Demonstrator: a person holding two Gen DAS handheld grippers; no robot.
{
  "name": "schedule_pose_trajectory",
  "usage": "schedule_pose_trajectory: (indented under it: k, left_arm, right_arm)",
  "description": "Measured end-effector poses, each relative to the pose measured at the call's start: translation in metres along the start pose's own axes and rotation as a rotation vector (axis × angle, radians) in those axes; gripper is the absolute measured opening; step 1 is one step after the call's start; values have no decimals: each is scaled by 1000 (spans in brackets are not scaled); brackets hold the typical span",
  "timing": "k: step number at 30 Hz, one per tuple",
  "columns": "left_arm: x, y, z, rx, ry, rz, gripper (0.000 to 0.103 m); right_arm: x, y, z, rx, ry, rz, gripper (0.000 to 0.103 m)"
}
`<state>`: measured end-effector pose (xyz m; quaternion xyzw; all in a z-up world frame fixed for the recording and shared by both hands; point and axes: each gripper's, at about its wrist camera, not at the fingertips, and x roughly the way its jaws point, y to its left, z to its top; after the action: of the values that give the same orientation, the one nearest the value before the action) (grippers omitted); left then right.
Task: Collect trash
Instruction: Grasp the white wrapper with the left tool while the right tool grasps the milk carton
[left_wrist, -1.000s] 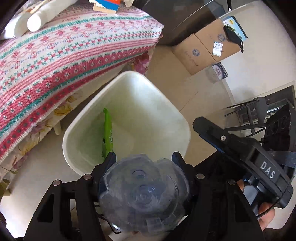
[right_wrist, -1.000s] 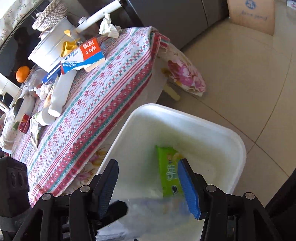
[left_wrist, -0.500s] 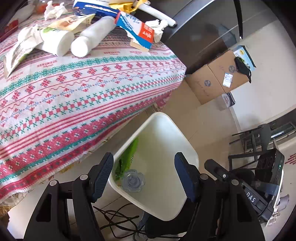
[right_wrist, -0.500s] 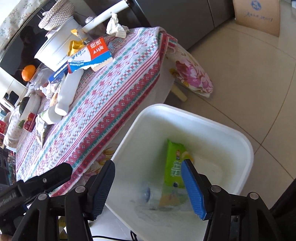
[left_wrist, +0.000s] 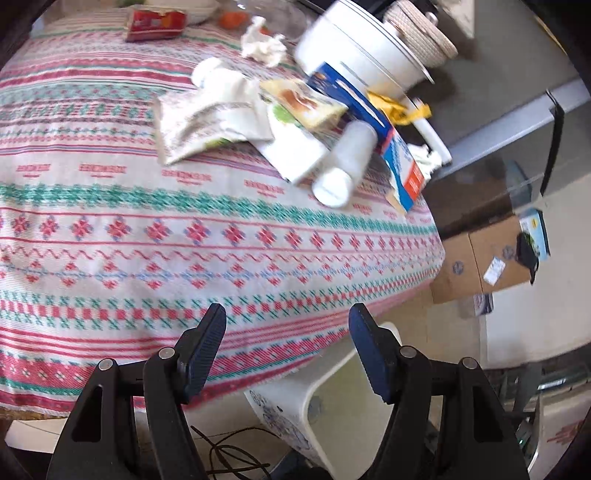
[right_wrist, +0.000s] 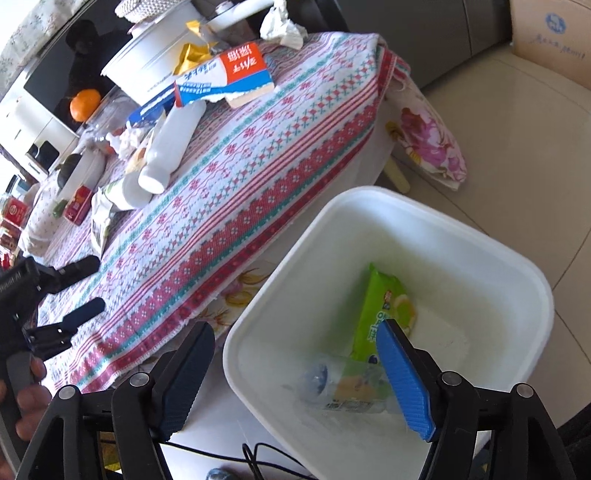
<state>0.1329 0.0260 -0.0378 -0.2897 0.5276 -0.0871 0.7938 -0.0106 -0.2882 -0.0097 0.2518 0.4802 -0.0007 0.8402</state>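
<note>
Right gripper (right_wrist: 295, 376) jaws, just opening, were empty; bottle (right_wrist: 332, 387) and green wrapper (right_wrist: 384, 306) were binned, while table litter (right_wrist: 166, 147), upper left, remained uncollected.

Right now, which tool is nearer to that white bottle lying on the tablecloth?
Left. The left tool hangs open over the table's near edge, facing the white bottle. The right tool hangs open over the white bin beside the table.

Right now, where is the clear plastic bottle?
In the right wrist view the clear plastic bottle lies on its side at the bottom of the white bin, beside the green wrapper, below the open right gripper.
</note>
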Motion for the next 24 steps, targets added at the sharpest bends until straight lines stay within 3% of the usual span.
schedule_pose_trajectory:
  k: [3, 5, 10, 14, 17, 20, 24]
  left_arm:
    - [-15, 16, 24, -53, -53, 28, 71]
    - [-19, 19, 39, -15, -77, 69, 72]
    - [-7, 1, 66, 233, -111, 264, 72]
    - [23, -24, 73, 549, -151, 455, 72]
    - [52, -32, 70, 685, -112, 499, 73]
    - [64, -33, 75, 722, -115, 540, 73]
    - [66, -24, 95, 657, -135, 522, 73]
  right_arm:
    - [7, 5, 1, -12, 19, -1, 78]
    - [10, 10, 3, -28, 26, 5, 78]
    - [16, 26, 7, -71, 36, 14, 78]
    - [23, 35, 11, -93, 42, 0, 78]
    - [29, 42, 15, -109, 45, -8, 78]
    - [34, 46, 24, -109, 38, -17, 78]
    - [40, 54, 46, -105, 0, -29, 78]
